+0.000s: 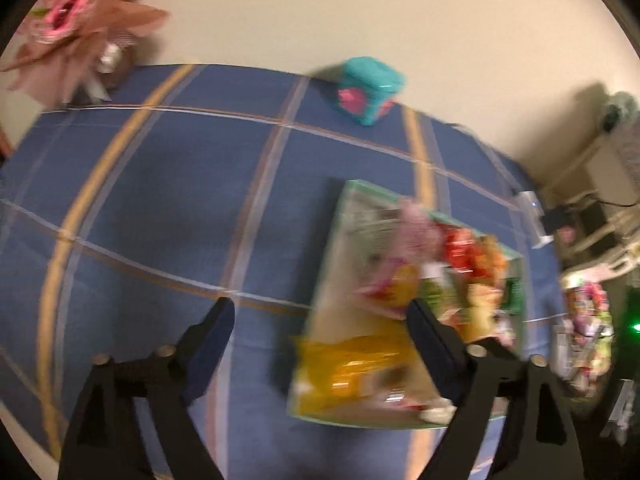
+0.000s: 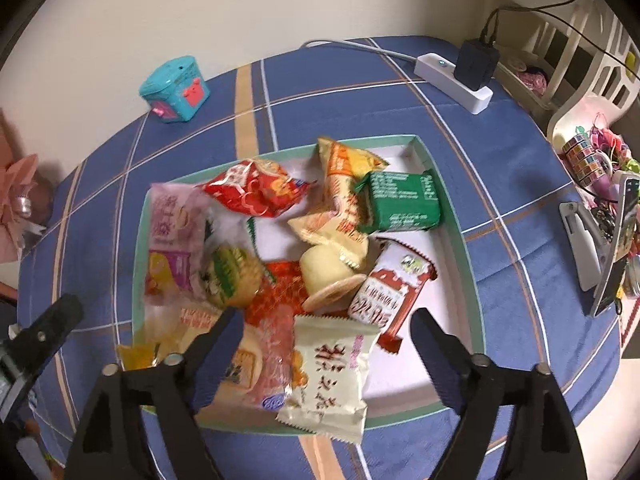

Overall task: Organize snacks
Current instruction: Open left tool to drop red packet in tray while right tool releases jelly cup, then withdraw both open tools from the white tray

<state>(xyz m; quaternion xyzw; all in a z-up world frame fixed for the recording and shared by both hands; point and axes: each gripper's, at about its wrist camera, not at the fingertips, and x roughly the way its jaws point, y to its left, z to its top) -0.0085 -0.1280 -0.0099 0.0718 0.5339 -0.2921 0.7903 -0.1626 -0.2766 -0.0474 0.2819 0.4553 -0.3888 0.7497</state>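
shallow mint-rimmed tray of snacks sitting mid-table on the blue plaid cloth, cream packet at 6 o'clock hanging over the near rim, long axis running 12-to-6, right gripper spread wide above it pinching nothing, left gripper spread too, over the cloth by the tray's left edge

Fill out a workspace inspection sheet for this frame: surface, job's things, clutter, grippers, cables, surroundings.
Surface: blue plaid tablecloth.
Job's things: shallow green-rimmed box piled with snack packets; green packet, red packet and cream packet overhanging the near rim.
Clutter: teal toy box, pink bouquet, phone on stand.
Grippers: left gripper and right gripper both open, holding nothing.
Cables: white power strip with black adapter and leads.
Surroundings: cream wall, white shelf unit.
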